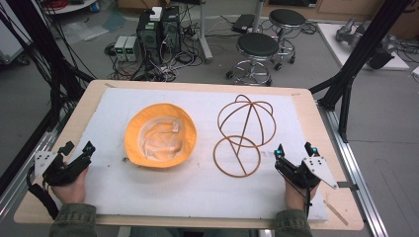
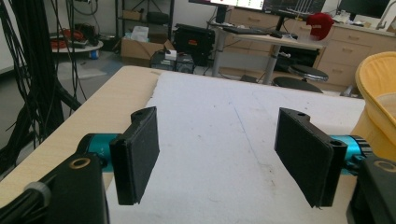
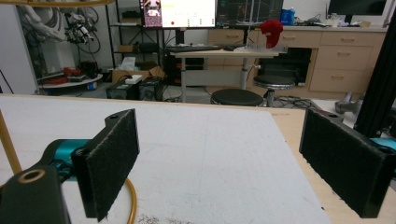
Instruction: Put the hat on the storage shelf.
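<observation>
White felt mat (image 1: pixel 197 182); floppy orange hat (image 1: pixel 160 135) beside round wire frame (image 1: pixel 243 133).

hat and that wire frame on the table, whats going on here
A person sits at the table holding a two-jaw gripper in each hand. The left gripper rests near the left edge of the white mat, jaws open with nothing between them. The right gripper sits at the right, also open and empty, just beside the wire hat stand. The yellow bucket hat lies upside down mid-mat, untouched. Nothing is being handled yet.
</observation>
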`<state>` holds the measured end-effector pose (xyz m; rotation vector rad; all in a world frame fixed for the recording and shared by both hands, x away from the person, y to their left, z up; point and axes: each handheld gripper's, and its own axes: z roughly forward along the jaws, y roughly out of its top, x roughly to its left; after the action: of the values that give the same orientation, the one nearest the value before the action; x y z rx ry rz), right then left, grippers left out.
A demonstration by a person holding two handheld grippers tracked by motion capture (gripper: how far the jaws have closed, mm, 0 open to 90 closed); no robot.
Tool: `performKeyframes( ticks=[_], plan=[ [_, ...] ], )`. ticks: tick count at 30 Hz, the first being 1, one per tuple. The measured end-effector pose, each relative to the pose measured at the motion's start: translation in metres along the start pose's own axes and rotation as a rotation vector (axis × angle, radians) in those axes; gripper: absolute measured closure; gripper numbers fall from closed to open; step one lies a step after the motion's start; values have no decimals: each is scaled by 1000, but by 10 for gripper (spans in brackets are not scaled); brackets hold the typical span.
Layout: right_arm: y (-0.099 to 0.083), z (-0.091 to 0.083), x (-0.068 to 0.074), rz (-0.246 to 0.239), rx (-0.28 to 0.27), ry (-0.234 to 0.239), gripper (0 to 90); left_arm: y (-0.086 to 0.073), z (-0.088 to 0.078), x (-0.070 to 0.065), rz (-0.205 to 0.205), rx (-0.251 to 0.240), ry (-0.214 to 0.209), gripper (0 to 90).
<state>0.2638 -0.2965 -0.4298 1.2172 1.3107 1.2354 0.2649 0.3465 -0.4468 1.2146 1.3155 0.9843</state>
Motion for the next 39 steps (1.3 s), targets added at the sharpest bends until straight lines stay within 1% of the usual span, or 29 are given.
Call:
performKeyframes(
  ticks=[6, 11, 14, 20, 22, 28, 31, 34, 37, 39],
  plan=[
    [0, 1, 0, 1, 9, 4, 110, -1, 0, 0, -6, 6, 0, 308],
    [1, -1, -1, 2, -5, -4, 110, 0, -1, 0, -6, 4, -1, 308],
    [0, 0, -1, 10, 4, -1, 109, -1, -1, 0, -7, 4, -1, 308],
    [0, 0, -1, 7, 6, 1, 110, -1, 0, 0, -7, 9, -4, 308],
    [0, 0, -1, 7, 6, 1, 110, -1, 0, 0, -5, 11, -8, 307],
    [0, 0, -1, 8, 6, 2, 110, 2, 2, -4, -32, 32, -56, 300],
    [0, 0, 0, 6, 6, 5, 110, 7, 1, -9, -27, 21, -54, 262],
    [-1, 1, 0, 1, 9, 11, 110, 13, -1, -12, -12, -1, -69, 264],
    [-1, 1, 1, 5, 10, 15, 110, 18, -3, -16, -3, -29, -83, 264],
    [0, 1, 1, 7, 8, 19, 110, 23, -3, -19, 10, -42, -89, 256]
  ],
)
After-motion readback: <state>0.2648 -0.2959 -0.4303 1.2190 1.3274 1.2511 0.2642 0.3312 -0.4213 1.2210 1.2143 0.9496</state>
